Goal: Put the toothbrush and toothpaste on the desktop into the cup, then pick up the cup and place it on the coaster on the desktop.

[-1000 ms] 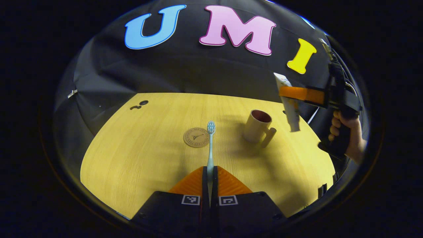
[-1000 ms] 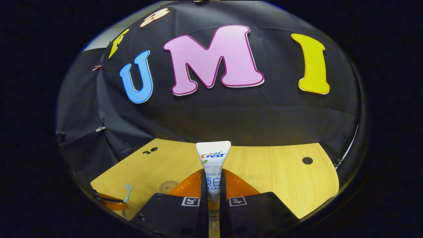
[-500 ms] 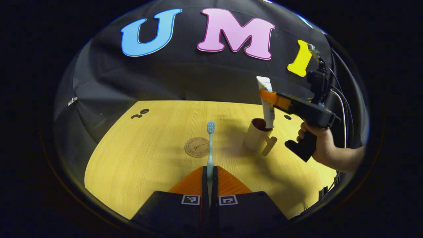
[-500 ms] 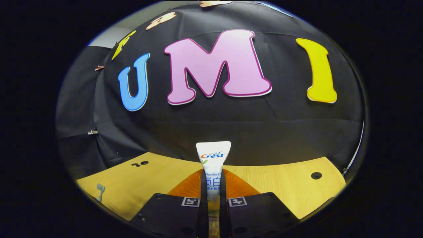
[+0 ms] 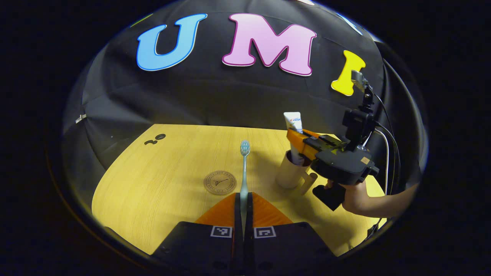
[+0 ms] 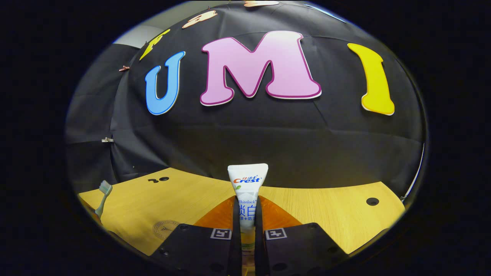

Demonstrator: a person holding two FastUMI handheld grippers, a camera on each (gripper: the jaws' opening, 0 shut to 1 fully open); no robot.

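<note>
the toothpaste tube (image 6: 247, 188) looks light and soft, so it would likely dent under a hard squeeze; the right tongs (image 6: 247, 214) pinch it across its flat middle, crimped end up. in the left gripper view the tube (image 5: 293, 123) stands upright with its lower end down inside the mug (image 5: 288, 174), at about 2 o'clock from the coaster (image 5: 219, 182); the right tongs (image 5: 297, 142) grip it just above the rim. the toothbrush (image 5: 244, 168) seems light, stiff and thin, prone to pivoting; the left tongs (image 5: 244, 203) are pressed together on its handle, bristles pointing to 12 o'clock, above the table (image 5: 161, 180). the mug looks rigid and heavier, its handle at 5 o'clock the likely hold.
</note>
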